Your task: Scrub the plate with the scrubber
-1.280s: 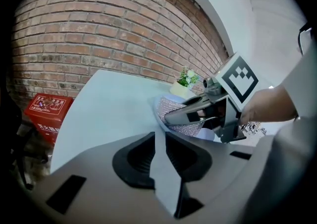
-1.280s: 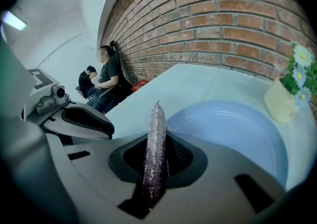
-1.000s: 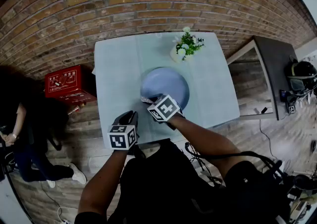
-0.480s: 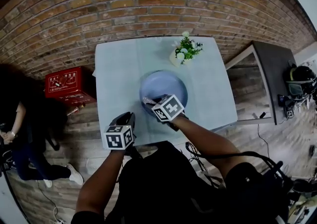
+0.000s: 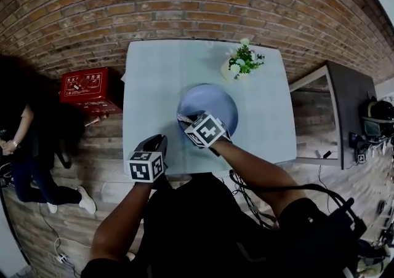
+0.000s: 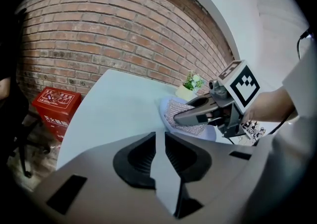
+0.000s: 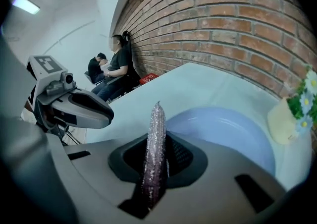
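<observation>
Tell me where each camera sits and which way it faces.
Head view: on the person's head, looking steeply down at table and plate; arms, left gripper and right gripper show.
Left gripper view: rides the left gripper, facing the brick wall; jaws narrowly apart, empty.
Right gripper view: rides the right gripper, facing across the plate; jaws clamp the scrubber.
Shared: both gripper views show the plate.

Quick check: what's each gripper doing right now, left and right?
Left gripper: open, jaws slightly apart, nothing between them.
Right gripper: shut on the scrubber.

Pale blue plate (image 5: pixel 212 97), glittery silver-mauve scrubber (image 7: pixel 154 143)
</observation>
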`<state>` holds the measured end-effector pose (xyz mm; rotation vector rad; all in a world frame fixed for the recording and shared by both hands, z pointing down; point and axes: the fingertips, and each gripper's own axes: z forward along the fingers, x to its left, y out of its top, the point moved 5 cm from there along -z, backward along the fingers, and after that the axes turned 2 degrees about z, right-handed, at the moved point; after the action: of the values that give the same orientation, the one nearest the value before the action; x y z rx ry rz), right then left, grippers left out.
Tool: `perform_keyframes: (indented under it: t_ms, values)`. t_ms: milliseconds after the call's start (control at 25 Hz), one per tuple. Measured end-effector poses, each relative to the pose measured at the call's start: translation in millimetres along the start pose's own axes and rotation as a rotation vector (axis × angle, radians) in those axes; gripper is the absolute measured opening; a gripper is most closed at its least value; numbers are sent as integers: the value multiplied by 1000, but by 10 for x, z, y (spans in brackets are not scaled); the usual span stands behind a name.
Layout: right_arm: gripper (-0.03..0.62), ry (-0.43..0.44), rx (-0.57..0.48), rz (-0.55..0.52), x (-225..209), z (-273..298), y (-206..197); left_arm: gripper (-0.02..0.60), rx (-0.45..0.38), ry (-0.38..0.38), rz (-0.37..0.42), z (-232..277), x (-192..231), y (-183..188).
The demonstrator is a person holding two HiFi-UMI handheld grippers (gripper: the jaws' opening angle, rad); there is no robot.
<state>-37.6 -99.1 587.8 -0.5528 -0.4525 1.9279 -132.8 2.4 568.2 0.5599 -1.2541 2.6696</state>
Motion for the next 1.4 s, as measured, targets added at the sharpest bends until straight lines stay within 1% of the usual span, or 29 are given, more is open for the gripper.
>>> perform_keyframes:
  t_ms: [120, 320, 440, 640, 760, 1160, 1400]
  values:
    - [67, 41, 31, -49, 68, 43, -56, 70, -2, 7, -12, -12, 6, -15]
    - [67, 111, 81, -110, 153, -12, -165, 71, 0, -10, 7, 17, -28, 1]
    - [67, 139, 111, -150, 200, -43, -233, 69, -3, -15, -6, 56, -48, 27]
    - [67, 209, 119, -165, 231, -140, -343, 71, -14, -34, -26, 122, -144, 74]
    - [67, 245, 132, -208, 241, -164, -423, 71, -16, -28, -23, 167, -147, 102]
    - [67, 328, 167, -295, 220, -331, -645, 71, -2, -11, -26, 323, -185, 143]
    - [67, 336, 179, -320, 138, -436, -727, 70, 16, -20, -13, 445, -292, 168]
